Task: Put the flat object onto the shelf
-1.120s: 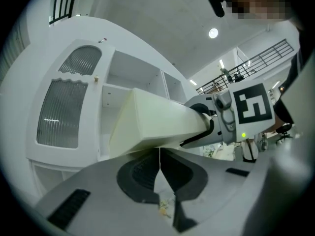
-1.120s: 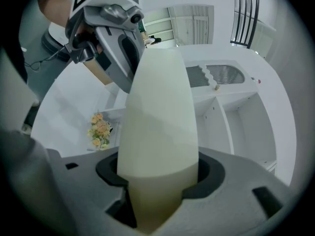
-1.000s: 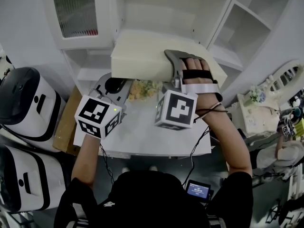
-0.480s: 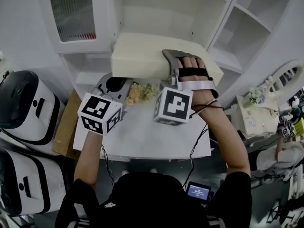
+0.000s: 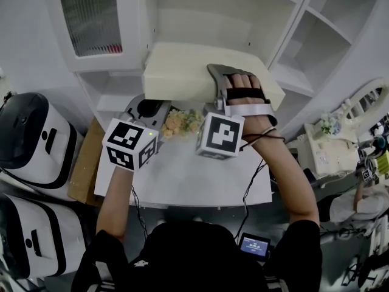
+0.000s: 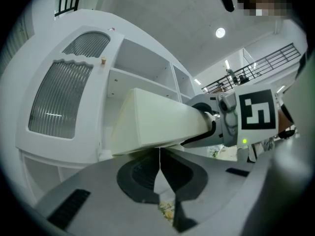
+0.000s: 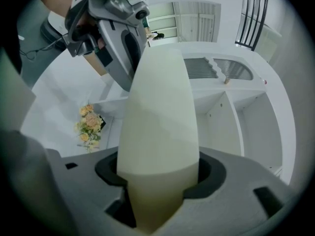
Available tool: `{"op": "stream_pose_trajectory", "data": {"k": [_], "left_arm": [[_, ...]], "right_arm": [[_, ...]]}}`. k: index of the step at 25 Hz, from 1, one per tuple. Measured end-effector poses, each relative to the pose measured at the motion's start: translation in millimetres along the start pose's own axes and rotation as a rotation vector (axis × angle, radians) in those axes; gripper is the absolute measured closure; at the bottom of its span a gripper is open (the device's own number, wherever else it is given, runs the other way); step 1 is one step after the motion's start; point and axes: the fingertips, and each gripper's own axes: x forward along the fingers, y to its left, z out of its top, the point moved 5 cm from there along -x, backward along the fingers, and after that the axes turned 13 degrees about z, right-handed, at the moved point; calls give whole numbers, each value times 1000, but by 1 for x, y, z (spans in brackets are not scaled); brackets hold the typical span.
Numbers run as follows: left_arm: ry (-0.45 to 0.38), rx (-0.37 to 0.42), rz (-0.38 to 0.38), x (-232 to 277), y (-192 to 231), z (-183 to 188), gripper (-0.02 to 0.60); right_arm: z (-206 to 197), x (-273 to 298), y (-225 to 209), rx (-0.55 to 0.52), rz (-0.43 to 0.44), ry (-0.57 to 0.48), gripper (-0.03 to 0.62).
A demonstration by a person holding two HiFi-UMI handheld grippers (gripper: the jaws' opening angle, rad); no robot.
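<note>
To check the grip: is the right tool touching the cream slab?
Touching. The right gripper view shows the right tool clamping the cream slab between both jaws.

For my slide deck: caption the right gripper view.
Right tongs clamp a cream flat slab, held out before the white shelf unit.

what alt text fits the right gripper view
The right gripper clamps the near end of a cream board, which points away toward a white shelf unit. The left gripper is at upper left, with a bunch of flowers on the white table below.
</note>
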Motion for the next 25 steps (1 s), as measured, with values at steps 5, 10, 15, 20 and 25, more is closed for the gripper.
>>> {"op": "stream_pose_trajectory", "data": {"k": [5,10,15,20,25], "left_arm": [[1,-6,0,8,9,-5,574],[5,-31,13,14,19,-12,574],[12,-36,22,19,25,-16,574],[27,-39,32,22,29,-23,574],[34,-46,43,26,35,-27,574]], "right_arm": [[0,14,-5,3,-6,-2,315],[-1,29,-5,4,-18,4,309],[-6,45,-7,9,-24,7,307],[-10,63,-9,4,-47,9,306],[-14,78,-10,17,-35,3,303]]}}
